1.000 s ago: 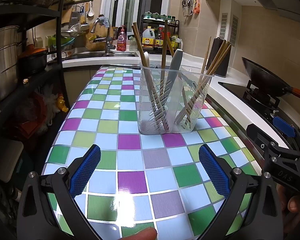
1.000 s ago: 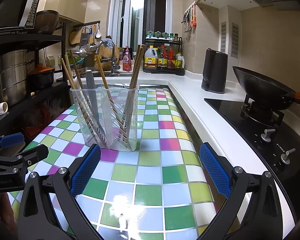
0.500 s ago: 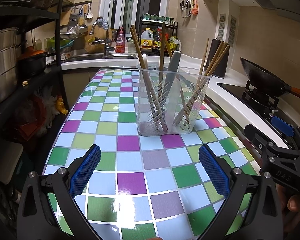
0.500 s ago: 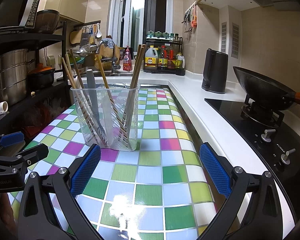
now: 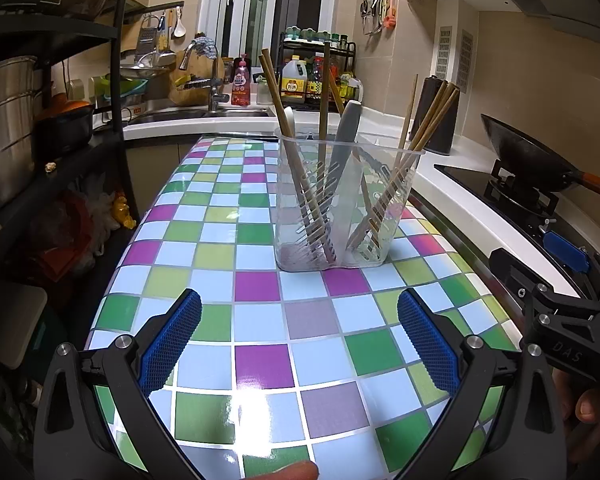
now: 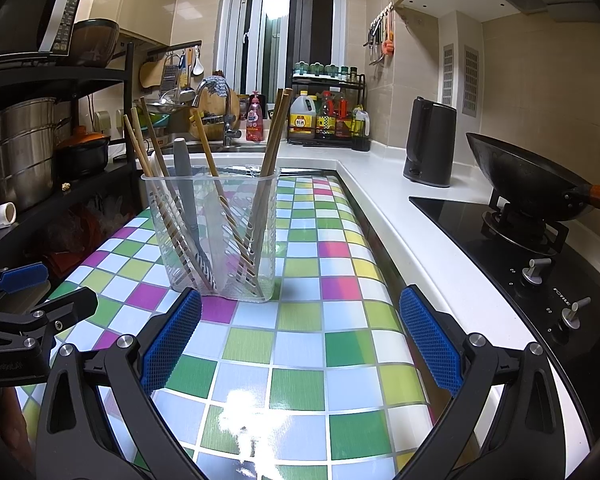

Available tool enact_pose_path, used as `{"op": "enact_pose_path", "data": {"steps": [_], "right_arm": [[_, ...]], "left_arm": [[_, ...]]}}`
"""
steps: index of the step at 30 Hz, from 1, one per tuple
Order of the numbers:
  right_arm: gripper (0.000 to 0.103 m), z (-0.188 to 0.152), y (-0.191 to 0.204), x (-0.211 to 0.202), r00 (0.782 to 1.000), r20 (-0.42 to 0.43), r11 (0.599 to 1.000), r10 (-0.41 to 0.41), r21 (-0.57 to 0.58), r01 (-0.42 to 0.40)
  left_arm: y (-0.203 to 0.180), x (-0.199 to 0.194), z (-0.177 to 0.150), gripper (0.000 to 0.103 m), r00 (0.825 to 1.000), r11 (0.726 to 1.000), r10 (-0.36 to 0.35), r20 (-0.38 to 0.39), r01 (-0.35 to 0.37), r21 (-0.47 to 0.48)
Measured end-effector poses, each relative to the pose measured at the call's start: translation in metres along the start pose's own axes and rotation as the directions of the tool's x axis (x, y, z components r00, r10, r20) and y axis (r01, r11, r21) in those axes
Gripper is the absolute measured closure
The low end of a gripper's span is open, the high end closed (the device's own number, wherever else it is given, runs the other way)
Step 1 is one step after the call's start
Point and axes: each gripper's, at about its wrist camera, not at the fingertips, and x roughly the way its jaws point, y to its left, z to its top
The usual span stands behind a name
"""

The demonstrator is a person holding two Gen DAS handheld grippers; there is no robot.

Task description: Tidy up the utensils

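- The table [image 5: 260, 344] with a checkered cover of green, purple, blue and white squares fills the centre and lower part of both views.
- The black wok [image 6: 528, 180] sits on the stove [image 6: 500, 240] at the right edge of the right wrist view.
- The left gripper [image 5: 299, 344] is in the bottom of the left wrist view; its blue pads [image 5: 168, 344] are wide apart and hold nothing, with only the table cover between them.
- The right gripper [image 6: 300, 344] is in the bottom of the right wrist view; its fingers are also wide apart and empty.
- The clear plastic holder [image 5: 346, 204] stands upright on the table, centre right in the left wrist view and centre left in the right wrist view [image 6: 214, 236], ahead of both grippers and apart from them.
- The dark kettle [image 6: 430, 144] stands on the white counter, upper right of the right wrist view.
- Wooden chopsticks [image 5: 296, 160] lean inside the holder in several directions.
- A grey utensil [image 5: 342, 160] stands among them; in the right wrist view it looks like a fork [image 6: 188, 200].
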Motion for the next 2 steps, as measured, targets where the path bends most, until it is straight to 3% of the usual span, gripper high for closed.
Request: {"op": "enact_pose_path", "data": {"steps": [2], "right_arm": [[0.005,0.0,0.0001,-0.0001,1.0,0.001,1.0,-0.001,0.0,0.001]], "left_arm": [[-0.0005,0.0,-0.0004,0.008,1.0,1.0,0.001,0.0,-0.001,0.004]]}}
